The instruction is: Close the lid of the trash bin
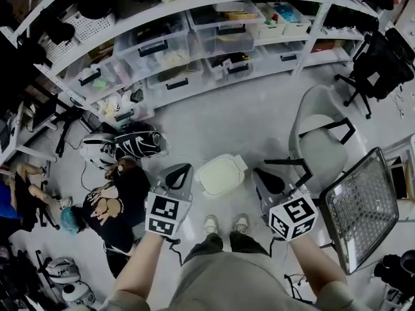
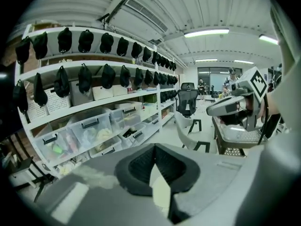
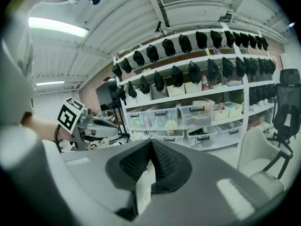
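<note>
On the floor just ahead of the person's shoes sits the cream trash bin, its lid seemingly flat down. The left gripper and right gripper hang either side of it, jaws pressed together on nothing, likelier for pushing than grasping.

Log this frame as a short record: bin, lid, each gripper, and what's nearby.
bin: pale trash bin on the floor, just ahead of the person's shoes
lid: looks down flat on the bin
left gripper: jaws together, nothing held, to the bin's left
right gripper: jaws together, nothing held, to the bin's right
nearby: chair at right; shelves with storage boxes beyond
</note>
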`<action>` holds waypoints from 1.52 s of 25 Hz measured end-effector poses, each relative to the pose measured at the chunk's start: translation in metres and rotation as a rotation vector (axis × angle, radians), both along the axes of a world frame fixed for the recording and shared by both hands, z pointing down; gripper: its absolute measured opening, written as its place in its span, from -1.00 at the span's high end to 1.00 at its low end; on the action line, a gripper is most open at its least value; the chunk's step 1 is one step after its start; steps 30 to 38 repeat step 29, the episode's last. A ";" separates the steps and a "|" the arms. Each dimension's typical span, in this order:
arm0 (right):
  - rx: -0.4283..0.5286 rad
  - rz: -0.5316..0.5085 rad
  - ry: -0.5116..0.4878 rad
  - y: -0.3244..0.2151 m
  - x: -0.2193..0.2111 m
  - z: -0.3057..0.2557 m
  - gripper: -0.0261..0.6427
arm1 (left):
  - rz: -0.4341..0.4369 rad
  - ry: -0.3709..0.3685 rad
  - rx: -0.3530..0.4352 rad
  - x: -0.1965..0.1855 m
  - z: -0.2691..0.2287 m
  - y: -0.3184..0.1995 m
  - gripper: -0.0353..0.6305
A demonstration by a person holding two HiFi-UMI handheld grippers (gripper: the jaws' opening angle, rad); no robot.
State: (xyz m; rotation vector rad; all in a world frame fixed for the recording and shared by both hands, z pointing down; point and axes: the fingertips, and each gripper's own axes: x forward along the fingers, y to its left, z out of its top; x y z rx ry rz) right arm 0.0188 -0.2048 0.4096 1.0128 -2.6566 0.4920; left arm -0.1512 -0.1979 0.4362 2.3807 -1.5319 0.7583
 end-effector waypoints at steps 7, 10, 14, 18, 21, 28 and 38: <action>0.133 -0.072 -0.053 0.033 -0.006 -0.088 0.91 | -0.037 0.038 0.130 0.006 -0.064 0.006 0.89; 0.166 -0.074 -0.056 0.037 -0.002 -0.106 0.91 | -0.016 0.004 0.195 0.012 -0.089 0.009 0.89; 0.208 -0.066 -0.052 0.039 0.006 -0.125 0.91 | 0.022 0.012 0.260 0.023 -0.114 0.015 0.89; 0.232 -0.053 -0.058 0.043 0.011 -0.140 0.91 | 0.039 0.022 0.290 0.029 -0.130 0.020 0.89; 0.241 -0.058 -0.070 0.044 0.012 -0.147 0.91 | 0.064 -0.001 0.324 0.035 -0.138 0.022 0.89; 0.243 -0.040 -0.105 0.043 0.022 -0.158 0.91 | 0.100 -0.044 0.351 0.045 -0.146 0.026 0.89; 0.247 -0.036 -0.103 0.042 0.024 -0.159 0.91 | 0.099 -0.045 0.356 0.046 -0.148 0.027 0.89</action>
